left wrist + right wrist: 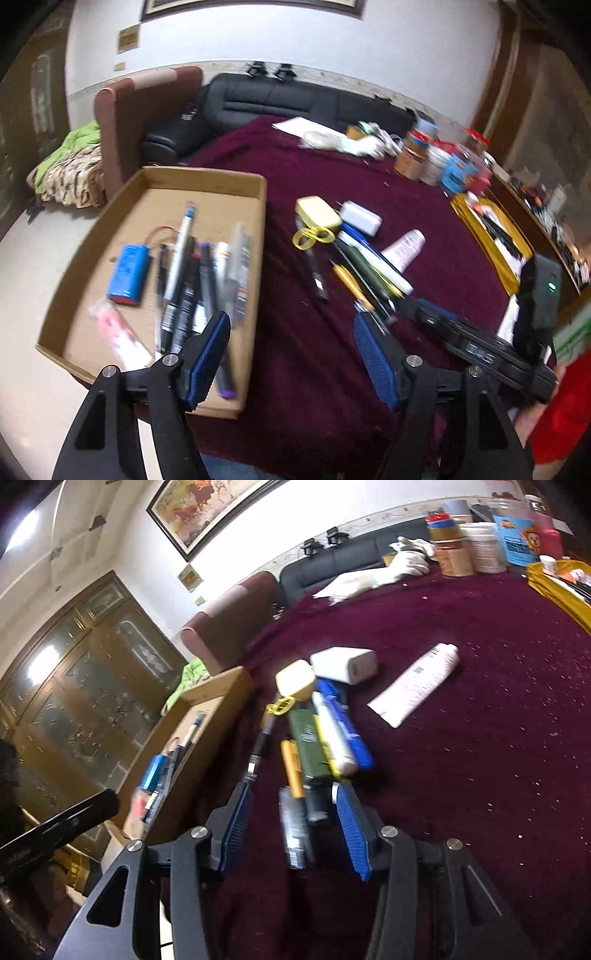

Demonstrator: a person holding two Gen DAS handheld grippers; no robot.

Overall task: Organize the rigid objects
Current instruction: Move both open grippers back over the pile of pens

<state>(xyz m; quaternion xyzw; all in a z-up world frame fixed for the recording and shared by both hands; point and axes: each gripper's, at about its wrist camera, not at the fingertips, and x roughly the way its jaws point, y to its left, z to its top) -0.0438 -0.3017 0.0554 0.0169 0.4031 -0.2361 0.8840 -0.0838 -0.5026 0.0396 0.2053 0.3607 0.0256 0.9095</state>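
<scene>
- The right gripper [291,819] hangs low over the near end of a loose heap of pens and markers [317,746] on the maroon-covered desk [480,738]. Its fingers [351,830] are apart, with a blurred silver-and-black pen [293,830] and a dark barrel between them; nothing looks clamped.
- Risk: several barrels lie side by side and touching there, including an orange pen [291,768] and a green marker [308,746]. Closing here could pinch two at once, or squeeze one out sideways, since round barrels roll.
- A grip near a pen's end would probably let it droop or swing in transit and slip free.
- Dragging the fingers through the heap could scatter the white-and-blue markers [340,734] toward the tube [417,683] or nudge the yellow scissors [312,236].
- The left gripper [291,343] hovers empty, fingers [208,354] wide apart, between the cardboard tray [218,177] and the heap. Its left finger hangs over the sorted pens [195,288] and near the blue battery pack [129,271] in the tray; a careless swing might knock them.
- The two grippers work close together, so a collision during the carry to the tray seems possible.
- Both views are motion-blurred, so exact contact cannot be judged.
</scene>
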